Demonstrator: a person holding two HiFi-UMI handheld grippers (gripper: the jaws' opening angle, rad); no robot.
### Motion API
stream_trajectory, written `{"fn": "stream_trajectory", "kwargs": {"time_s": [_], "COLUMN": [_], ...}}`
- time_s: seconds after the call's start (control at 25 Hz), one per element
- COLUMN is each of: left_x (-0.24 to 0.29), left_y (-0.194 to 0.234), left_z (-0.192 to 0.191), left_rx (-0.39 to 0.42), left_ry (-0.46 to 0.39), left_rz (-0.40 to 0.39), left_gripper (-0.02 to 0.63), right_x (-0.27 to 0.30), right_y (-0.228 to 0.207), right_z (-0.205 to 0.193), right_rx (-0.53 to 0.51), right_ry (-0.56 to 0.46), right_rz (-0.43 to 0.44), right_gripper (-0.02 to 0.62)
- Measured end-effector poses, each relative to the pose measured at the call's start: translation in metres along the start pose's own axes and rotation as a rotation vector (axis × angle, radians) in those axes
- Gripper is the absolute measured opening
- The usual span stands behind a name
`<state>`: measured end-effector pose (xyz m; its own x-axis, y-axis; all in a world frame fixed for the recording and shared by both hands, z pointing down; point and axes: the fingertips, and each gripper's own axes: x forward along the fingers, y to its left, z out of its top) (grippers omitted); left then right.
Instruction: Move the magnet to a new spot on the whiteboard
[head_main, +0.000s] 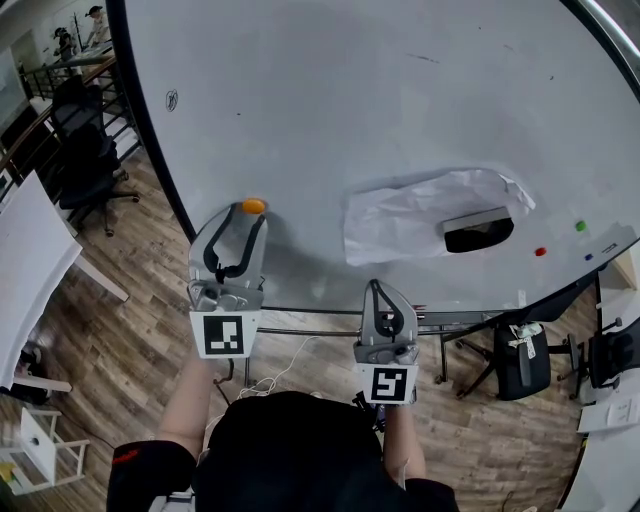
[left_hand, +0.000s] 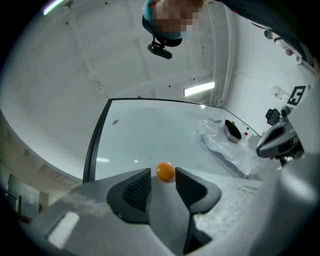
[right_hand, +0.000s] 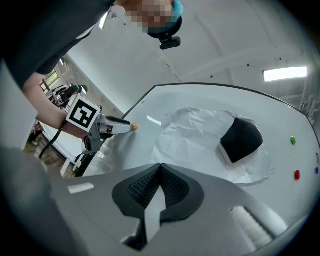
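A small orange magnet (head_main: 254, 205) sits on the whiteboard (head_main: 350, 100) near its left edge. My left gripper (head_main: 249, 213) is at the board with the magnet (left_hand: 165, 171) between its fingertips. A thin gap shows beside the left pad, so the jaws stand open around it. The right gripper (head_main: 377, 288) hangs below the board's lower edge, shut and empty, its pads meeting at the tip (right_hand: 160, 167). From the right gripper view the magnet (right_hand: 134, 127) shows at the left gripper's tip.
A crumpled white sheet (head_main: 420, 215) lies on the board with a black eraser (head_main: 478, 232) on it. A red magnet (head_main: 541, 251) and a green magnet (head_main: 581, 226) sit far right. Office chairs (head_main: 85, 150) stand left on the wood floor, another chair (head_main: 525, 360) under the board.
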<state>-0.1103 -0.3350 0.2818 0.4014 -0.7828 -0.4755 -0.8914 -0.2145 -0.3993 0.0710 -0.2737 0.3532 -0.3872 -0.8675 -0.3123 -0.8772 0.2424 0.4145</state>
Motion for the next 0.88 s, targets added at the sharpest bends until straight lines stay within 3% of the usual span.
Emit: {"fn": "stream_trajectory", "kwargs": {"time_s": [0.36, 0.68, 0.88], "left_x": [-0.017, -0.035, -0.045], "left_y": [0.001, 0.006, 0.0], "left_z": [0.008, 0.012, 0.009], "left_rx": [0.037, 0.059, 0.039], "left_ry": [-0.009, -0.005, 0.021], "left_rz": [0.023, 0.073, 0.08], "left_gripper": [0.144, 0.015, 0.002], "right_x": [0.0, 0.003, 0.004], "right_y": [0.007, 0.014, 0.018], "right_z": [0.003, 0.002, 0.005], "right_rx": [0.0, 0.014, 0.018], "right_ry": [-0.014, -0.022, -0.041], "right_rz": [0.038, 0.081, 0.111], "right_gripper": [0.002, 0.002, 0.002]}}
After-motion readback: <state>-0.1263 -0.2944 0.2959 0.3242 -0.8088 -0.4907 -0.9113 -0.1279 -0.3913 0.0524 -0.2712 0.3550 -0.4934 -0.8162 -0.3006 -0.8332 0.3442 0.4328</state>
